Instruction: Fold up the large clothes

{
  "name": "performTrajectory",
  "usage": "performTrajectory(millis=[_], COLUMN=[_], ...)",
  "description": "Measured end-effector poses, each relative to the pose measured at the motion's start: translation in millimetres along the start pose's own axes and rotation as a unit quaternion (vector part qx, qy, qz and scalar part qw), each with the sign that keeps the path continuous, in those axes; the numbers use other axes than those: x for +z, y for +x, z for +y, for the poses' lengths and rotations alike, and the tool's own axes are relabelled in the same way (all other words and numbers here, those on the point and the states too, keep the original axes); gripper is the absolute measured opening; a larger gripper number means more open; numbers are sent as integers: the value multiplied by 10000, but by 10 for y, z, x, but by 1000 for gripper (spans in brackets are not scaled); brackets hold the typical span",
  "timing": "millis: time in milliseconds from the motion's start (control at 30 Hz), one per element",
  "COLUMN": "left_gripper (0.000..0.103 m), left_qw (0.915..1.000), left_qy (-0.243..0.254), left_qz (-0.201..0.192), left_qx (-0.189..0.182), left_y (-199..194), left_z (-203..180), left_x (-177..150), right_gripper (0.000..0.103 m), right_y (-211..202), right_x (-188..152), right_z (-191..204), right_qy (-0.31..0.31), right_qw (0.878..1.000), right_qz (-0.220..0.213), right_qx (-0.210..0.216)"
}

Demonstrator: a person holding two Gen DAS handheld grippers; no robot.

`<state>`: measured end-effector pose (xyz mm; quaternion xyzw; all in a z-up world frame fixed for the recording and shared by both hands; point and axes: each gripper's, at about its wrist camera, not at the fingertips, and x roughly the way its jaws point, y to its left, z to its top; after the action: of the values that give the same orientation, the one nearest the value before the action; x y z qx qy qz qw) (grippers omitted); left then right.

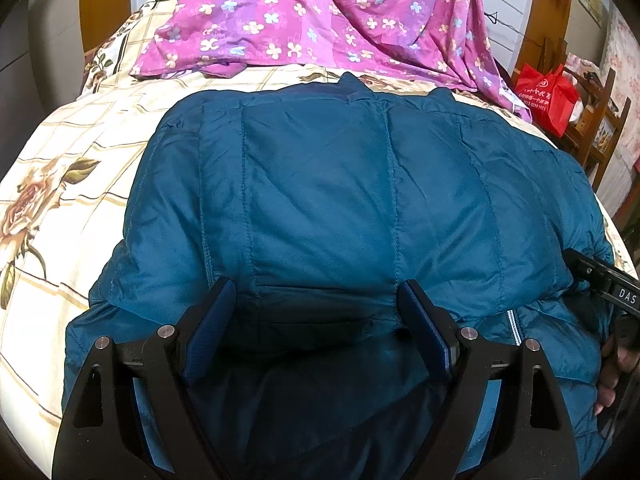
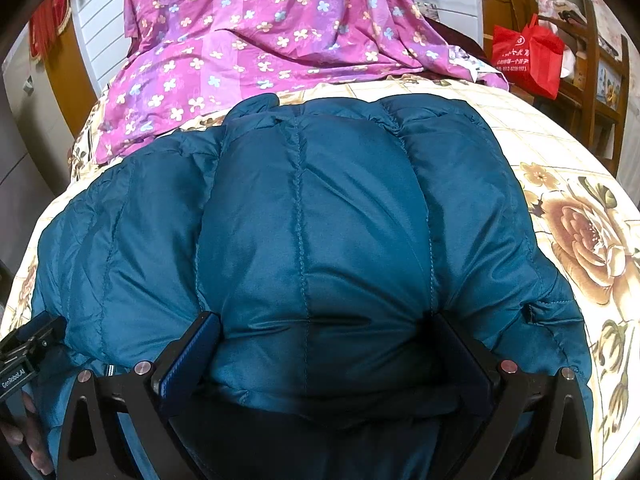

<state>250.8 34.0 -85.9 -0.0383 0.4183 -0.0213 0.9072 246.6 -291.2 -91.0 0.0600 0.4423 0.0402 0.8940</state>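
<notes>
A teal quilted down jacket (image 1: 340,184) lies on the bed, its far part folded over the near part; it also fills the right wrist view (image 2: 312,220). My left gripper (image 1: 318,300) is open, its blue-padded fingers spread wide over the near edge of the folded layer, left of the middle. My right gripper (image 2: 324,336) is open too, fingers spread around a puffy bulge of the fold's near edge on the right side. The right gripper's body shows at the left wrist view's right edge (image 1: 612,288), and the left gripper's body shows at the right wrist view's left edge (image 2: 28,352).
The bed has a cream floral checked sheet (image 1: 60,184), also seen at the right (image 2: 580,220). A purple flowered sheet (image 1: 320,20) is bunched at the far end. A red bag (image 1: 546,96) sits on a wooden chair beside the bed.
</notes>
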Motion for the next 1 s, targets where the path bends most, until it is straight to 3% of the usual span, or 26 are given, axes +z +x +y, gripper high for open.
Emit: performTrajectory(millis=[333,433,500,667,767,867,1000], left_gripper=[84,84,84,84,84,84,84], left_qw=[9998,9995,9990,9990,9998,9988,9990], left_qy=[-87,-70,-165,-197,70,444,397], left_qz=[-93,-300,-403,-324,-170,-110,81], left_qx=[-184,21,-83,-221,-104,147,176], left_y=[-133,-360,-539,-892,-1086,-1228,-1387], left_z=[71,105,162,294,369,435,700], left_x=[16,-30,-84,-345,-647,-915,-1215], right_gripper=[103,103,103,103,103,103,103], right_y=[-33,-215,-450,-881,-1133,-1281,-1588], right_x=[4,-19,-107,-624,-986,-1363,-1717], right_z=[11,55,61,-44,-87,-212,-293], right_qy=[-16,-68,-144,-96,-296,-278,-552], right_qw=[10000,9998,9997,9998,9987,9942,9911], right_qz=[14,63,-84,174,405,1021,1180], right_qx=[-80,-147,-165,85,-25,169,287])
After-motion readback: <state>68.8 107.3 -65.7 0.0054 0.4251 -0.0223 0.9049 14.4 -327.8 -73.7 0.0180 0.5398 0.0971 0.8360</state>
